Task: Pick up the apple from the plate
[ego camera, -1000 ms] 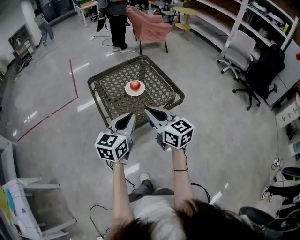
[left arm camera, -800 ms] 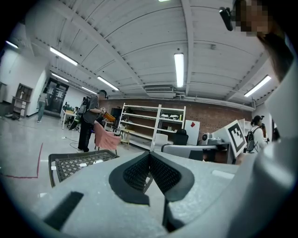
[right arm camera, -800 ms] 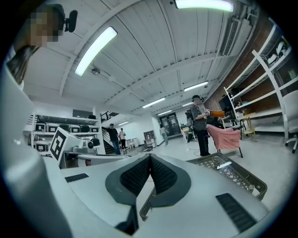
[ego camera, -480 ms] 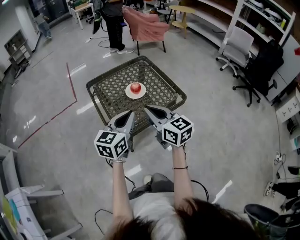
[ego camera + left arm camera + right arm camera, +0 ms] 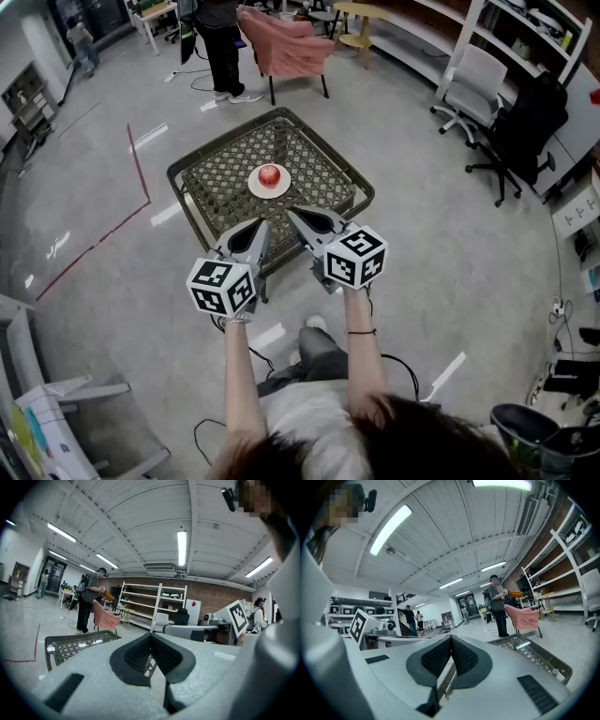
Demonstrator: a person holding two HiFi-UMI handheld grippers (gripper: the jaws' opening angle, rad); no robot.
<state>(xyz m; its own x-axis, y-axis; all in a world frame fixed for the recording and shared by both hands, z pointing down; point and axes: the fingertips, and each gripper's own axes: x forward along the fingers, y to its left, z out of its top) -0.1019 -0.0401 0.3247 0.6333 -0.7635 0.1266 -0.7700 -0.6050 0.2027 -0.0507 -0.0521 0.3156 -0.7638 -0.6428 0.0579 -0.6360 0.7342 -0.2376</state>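
Apple (image 5: 270, 174) lies beyond left tool (image 5: 263, 225) and right tool (image 5: 293, 215).

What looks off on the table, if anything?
Nothing stands out. The apple sits on the plate, which lies flat near the middle of the table. Nothing looks spilled, tipped or broken.

A glossy red apple (image 5: 270, 172) sits on a smooth white plate (image 5: 254, 187), on a metal-mesh table (image 5: 216, 178) over a shiny floor (image 5: 450, 262).
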